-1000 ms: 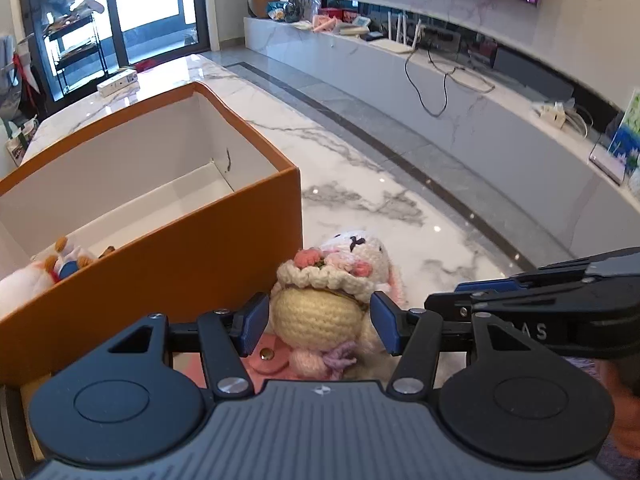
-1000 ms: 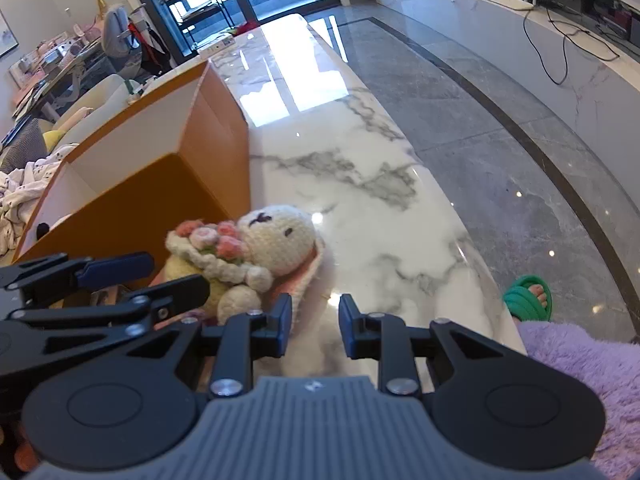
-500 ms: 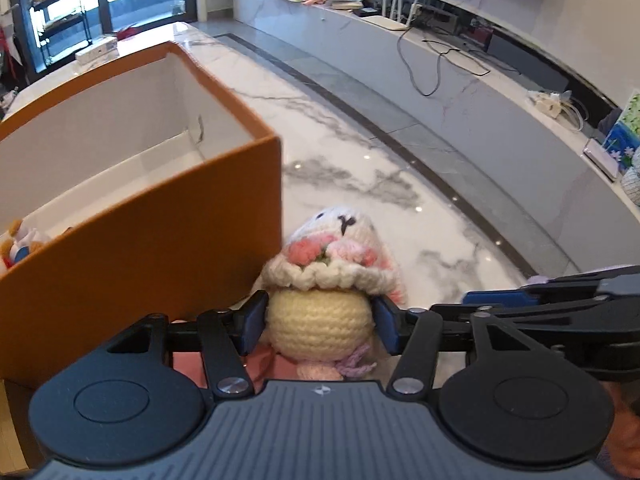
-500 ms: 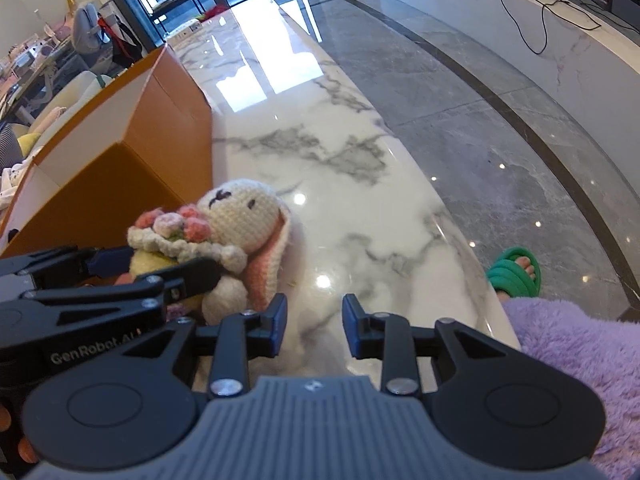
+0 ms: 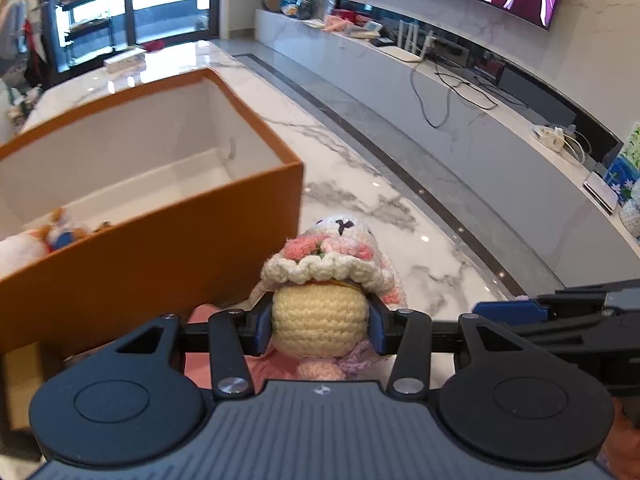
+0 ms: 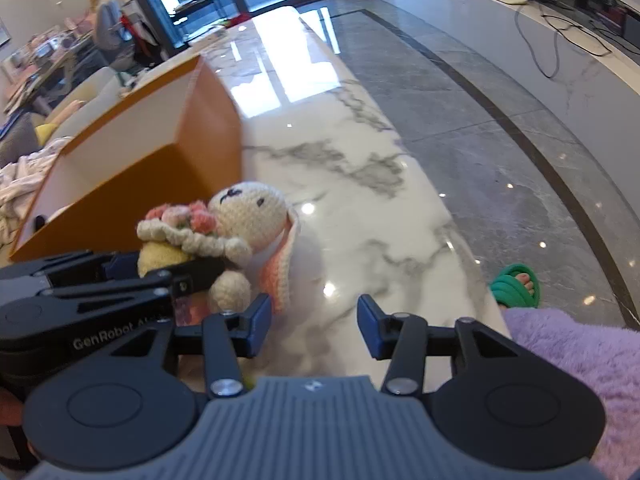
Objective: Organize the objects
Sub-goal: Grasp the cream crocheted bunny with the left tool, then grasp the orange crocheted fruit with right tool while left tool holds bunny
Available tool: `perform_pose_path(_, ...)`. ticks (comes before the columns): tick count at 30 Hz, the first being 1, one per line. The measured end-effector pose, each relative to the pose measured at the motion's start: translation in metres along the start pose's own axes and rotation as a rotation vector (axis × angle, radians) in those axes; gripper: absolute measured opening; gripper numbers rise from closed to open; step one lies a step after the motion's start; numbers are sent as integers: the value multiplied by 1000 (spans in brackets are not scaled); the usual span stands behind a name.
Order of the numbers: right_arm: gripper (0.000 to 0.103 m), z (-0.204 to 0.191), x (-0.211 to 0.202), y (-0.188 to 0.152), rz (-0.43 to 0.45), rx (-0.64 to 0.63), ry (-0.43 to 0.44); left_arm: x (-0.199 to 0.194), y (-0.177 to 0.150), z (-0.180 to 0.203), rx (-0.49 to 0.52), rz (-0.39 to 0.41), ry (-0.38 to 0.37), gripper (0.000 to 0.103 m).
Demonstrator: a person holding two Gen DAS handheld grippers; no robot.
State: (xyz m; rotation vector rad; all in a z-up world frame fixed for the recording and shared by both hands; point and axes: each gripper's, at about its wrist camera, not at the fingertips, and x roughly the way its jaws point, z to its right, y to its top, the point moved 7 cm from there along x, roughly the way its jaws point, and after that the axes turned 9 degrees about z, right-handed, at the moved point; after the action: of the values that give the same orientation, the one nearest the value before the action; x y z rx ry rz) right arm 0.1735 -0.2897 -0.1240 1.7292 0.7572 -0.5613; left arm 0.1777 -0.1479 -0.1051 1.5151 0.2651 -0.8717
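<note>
- We cannot see the lower part of the crocheted rabbit [image 5: 320, 280]: in the left wrist view its legs sink behind the grey body of the left hand-held gripper [image 5: 320, 326], and only a pink foot and a lilac scrap of yarn peek out below.
- Inside the orange box [image 5: 160, 240] a small plush toy [image 5: 36, 240] is cut off by the near wall and blurred; we make out only white, orange and blue patches.
- In the right wrist view the side of the left tool reads "GenRobot", with further letters hidden behind the right tool's linkage.
- The left hand-held gripper is clamped on the rabbit's cream, ribbed yarn bouquet, its blue pads pressed against both sides.
- The right hand-held gripper [image 6: 314, 322] stands open with nothing between its blue pads, over the marble, just right of the rabbit.
- The rabbit sits at the box's near right corner, over the white, grey-veined, glossy tabletop [image 6: 360, 208]; we cannot tell whether it touches the surface. It has a round cream head, stitched dark eyes, pink-lined ears and a ruffled white collar with pink flowers.
- The box is smooth card, orange outside and white within.
- A fuzzy lilac sleeve [image 6: 580, 360] fills the near right corner, and beyond it a green slipper [image 6: 512, 286] with toes showing rests on the grey floor.
</note>
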Motion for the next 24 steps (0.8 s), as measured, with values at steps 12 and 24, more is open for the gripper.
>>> perform_pose_path(12,63,-45,-2,-55,-121,-171,35,-48,-6,-10,-40,36,19,53)
perform_pose_path(24,55,-57,20,-65,-165,-184,18,-65,-6,-16,-56,77,21,53)
